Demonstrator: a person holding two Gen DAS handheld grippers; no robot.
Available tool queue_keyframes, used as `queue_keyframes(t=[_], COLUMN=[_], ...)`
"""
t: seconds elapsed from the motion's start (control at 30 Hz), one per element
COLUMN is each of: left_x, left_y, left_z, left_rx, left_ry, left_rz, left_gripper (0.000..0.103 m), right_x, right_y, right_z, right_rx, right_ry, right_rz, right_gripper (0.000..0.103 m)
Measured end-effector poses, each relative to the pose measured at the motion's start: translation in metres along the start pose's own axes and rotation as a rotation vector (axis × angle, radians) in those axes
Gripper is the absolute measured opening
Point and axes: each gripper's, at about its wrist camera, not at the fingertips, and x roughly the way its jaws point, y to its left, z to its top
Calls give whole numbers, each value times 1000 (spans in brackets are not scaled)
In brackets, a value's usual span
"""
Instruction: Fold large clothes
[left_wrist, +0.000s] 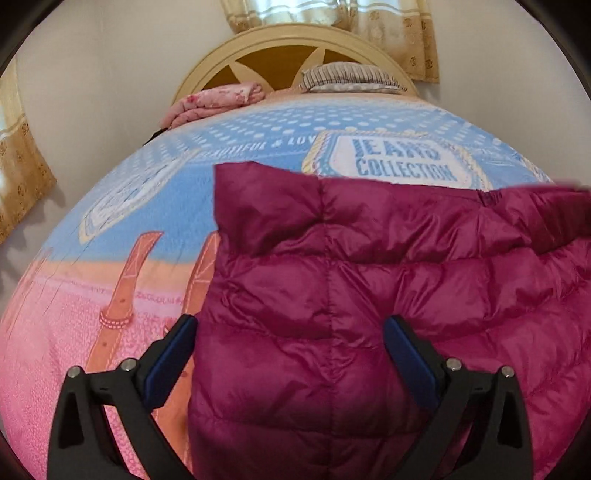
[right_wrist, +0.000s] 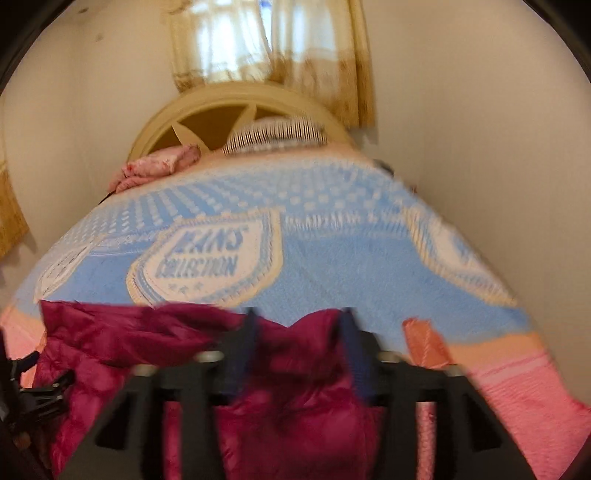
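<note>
A magenta quilted down jacket (left_wrist: 351, 295) lies on the bed's blue and pink blanket (left_wrist: 147, 206). In the left wrist view my left gripper (left_wrist: 291, 328) is open, its two blue-padded fingers (left_wrist: 173, 354) standing wide apart over the jacket's left edge, not clamping it. In the right wrist view, which is blurred, my right gripper (right_wrist: 299, 328) has its fingers close together with a bunched part of the jacket (right_wrist: 295, 387) between them. The left gripper (right_wrist: 40, 391) shows at the far left edge of that view.
A cream headboard (left_wrist: 295, 48) stands at the far end with a striped pillow (left_wrist: 347, 75) and a folded pink floral cloth (left_wrist: 218, 101). Walls flank the bed on both sides. Gold curtains (right_wrist: 273, 48) hang behind the headboard.
</note>
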Motion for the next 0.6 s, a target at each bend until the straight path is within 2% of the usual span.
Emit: queue_keyframes(t=[0.07, 0.1, 0.2, 0.23, 0.3, 0.4, 0.5, 0.6], left_x=[1, 2, -3, -13, -32, -46, -24, 7], left_y=[4, 7, 5, 4, -9, -35, -54, -56], left_z=[1, 1, 5, 9, 16, 25, 24, 15], left_rx=[-3, -12, -66, -80, -66, -5, 49, 37], left_ry=[6, 12, 28, 2, -62, -114, -68, 1], left_rz=[11, 28, 33, 21, 27, -13, 2, 5], left_gripper=[103, 103, 101, 101, 103, 103, 103, 103], right_x=[-23, -28, -22, -9, 10, 42, 62, 69], right_y=[13, 20, 40, 57, 80, 91, 91, 89], right_z=[5, 6, -7, -19, -36, -52, -66, -79], right_rx=[-6, -9, 17, -10, -74, -44, -25, -14], right_ry=[-85, -89, -6, 71, 125, 193, 229, 248], right_rz=[15, 65, 222, 290, 277, 267, 235, 233], right_gripper=[81, 81, 80, 60, 23, 23, 23, 23])
